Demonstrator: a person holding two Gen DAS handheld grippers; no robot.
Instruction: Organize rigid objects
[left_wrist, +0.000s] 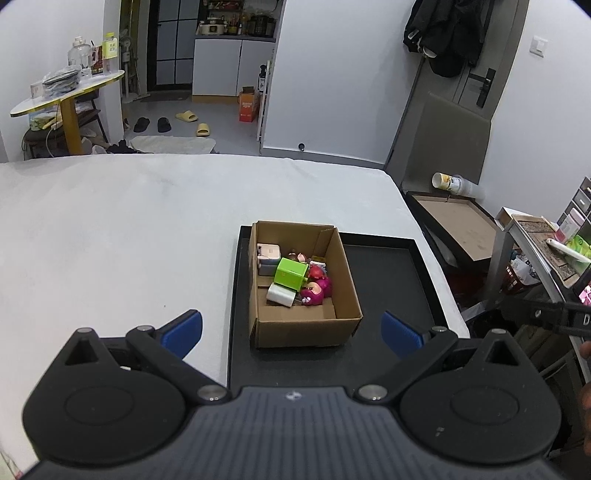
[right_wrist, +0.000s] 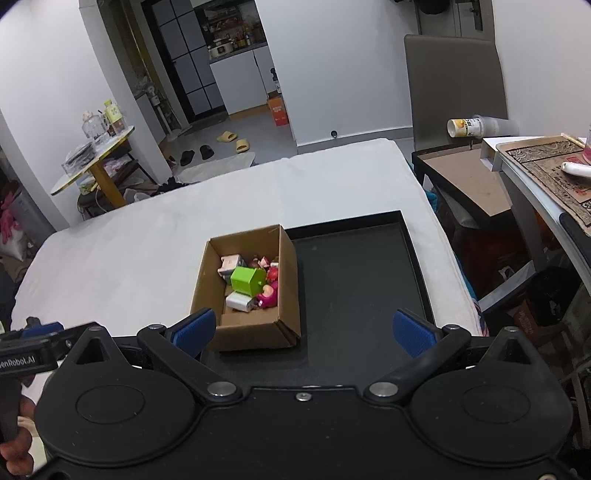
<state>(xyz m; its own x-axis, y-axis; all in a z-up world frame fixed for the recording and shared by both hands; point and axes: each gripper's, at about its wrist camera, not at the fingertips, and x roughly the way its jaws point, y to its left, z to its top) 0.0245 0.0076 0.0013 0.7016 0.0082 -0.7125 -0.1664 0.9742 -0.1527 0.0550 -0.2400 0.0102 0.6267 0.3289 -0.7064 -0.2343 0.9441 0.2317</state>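
An open cardboard box (left_wrist: 306, 328) (right_wrist: 255, 332) stands at the left end of a black tray (left_wrist: 391, 273) (right_wrist: 351, 280) on a white-covered table (left_wrist: 129, 229). Inside lie a green block (left_wrist: 291, 274) (right_wrist: 246, 279), a white charger (left_wrist: 280, 294) (right_wrist: 239, 301), pink and magenta toys (left_wrist: 314, 290) (right_wrist: 267, 294) and a small pale box (left_wrist: 268, 253) (right_wrist: 229, 263). My left gripper (left_wrist: 291, 332) hangs open above the box's near side, blue pads (left_wrist: 184, 332) wide apart and empty. My right gripper (right_wrist: 303, 328) is open too, over the tray's near part, nothing between its fingers.
The tray's right part is bare. Right of the table stand a low black stand with cardboard (right_wrist: 465, 173), a tipped cup (left_wrist: 448, 182) (right_wrist: 465, 127) and a grey table (right_wrist: 535, 173). A small round table (left_wrist: 70, 88) with bottles is at the far left. The other gripper shows at the frame edges (left_wrist: 554, 314) (right_wrist: 26, 354).
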